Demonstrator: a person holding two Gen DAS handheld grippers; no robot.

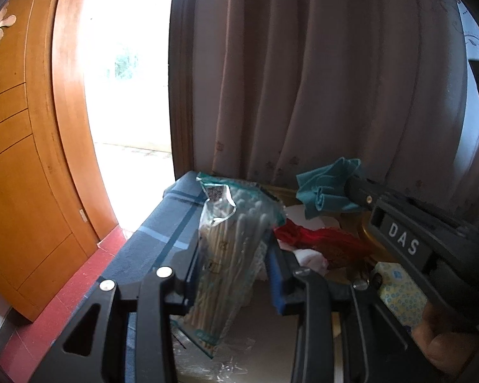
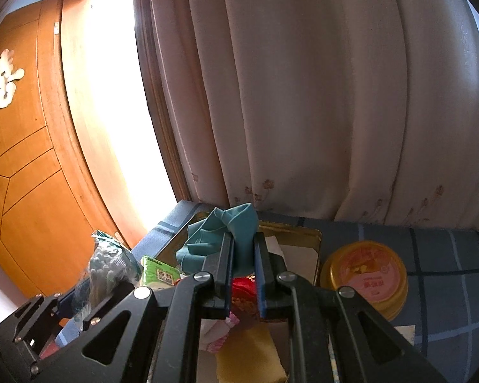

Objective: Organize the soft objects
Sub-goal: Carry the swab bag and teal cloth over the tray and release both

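My left gripper (image 1: 236, 249) is shut on a clear bag of cotton swabs (image 1: 230, 239) and holds it tilted above the table. The bag also shows at the left of the right wrist view (image 2: 107, 265). My right gripper (image 2: 243, 242) is shut on a teal cloth (image 2: 220, 236) and holds it above a gold tray (image 2: 316, 245). The cloth also shows in the left wrist view (image 1: 325, 191), pinched by the right gripper (image 1: 351, 188). In the tray lie a red cloth (image 1: 313, 239), a pink-white cloth (image 2: 220, 332) and a yellow cloth (image 2: 249, 357).
A round yellow tin (image 2: 367, 274) stands right of the tray on the blue plaid tablecloth (image 2: 447, 255). A green packet (image 2: 159, 271) lies left of the tray. A yellow patterned pack (image 1: 399, 293) sits at the right. Curtains hang behind; a wooden door stands left.
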